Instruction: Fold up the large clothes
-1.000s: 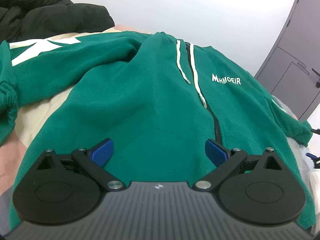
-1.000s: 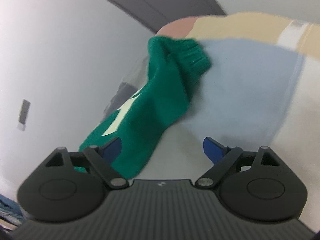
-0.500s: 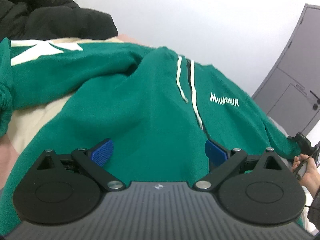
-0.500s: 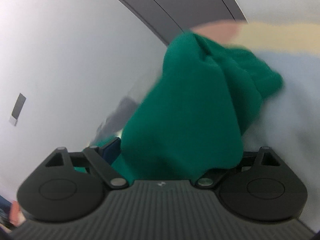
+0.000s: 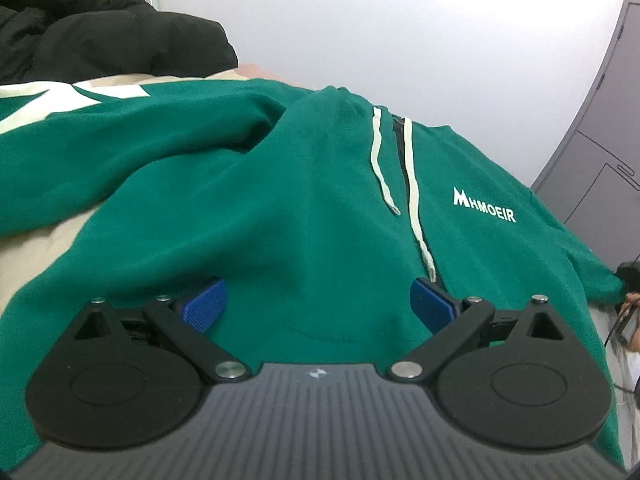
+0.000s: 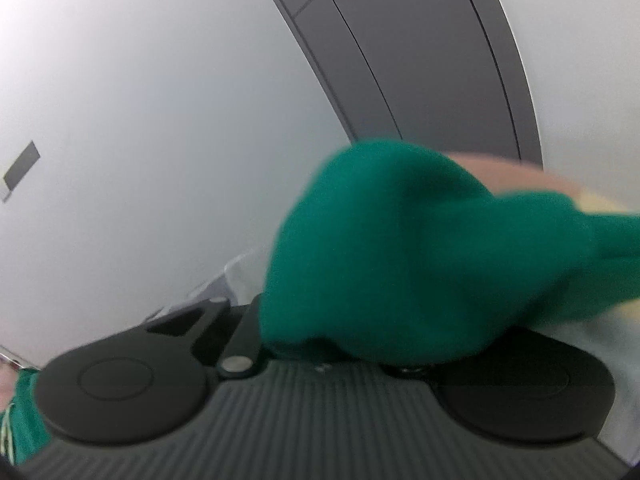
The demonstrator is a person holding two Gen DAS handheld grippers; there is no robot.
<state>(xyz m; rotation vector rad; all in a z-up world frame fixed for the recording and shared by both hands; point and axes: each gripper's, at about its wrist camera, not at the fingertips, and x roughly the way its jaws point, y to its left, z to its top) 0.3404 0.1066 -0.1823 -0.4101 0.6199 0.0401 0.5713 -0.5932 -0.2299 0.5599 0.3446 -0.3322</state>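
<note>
A black jacket point(image 5: 100, 36) lies heaped at the bed's point(image 5: 44, 240) far left corner. The green hoodie point(image 5: 280, 208) is spread front-up across the bed, its drawstrings point(image 5: 412, 184) running down the zip and one sleeve reaching left. The left tongs point(image 5: 318, 310) hover over its hem, blue pads point(image 5: 206, 306) wide apart, gripping nothing. At the bed's right edge, the right tongs point(image 6: 360, 344) are buried under a bunched sleeve point(image 6: 432, 252); whether they clamp it cannot be told. A grey door point(image 6: 420, 60) stands behind.
</note>
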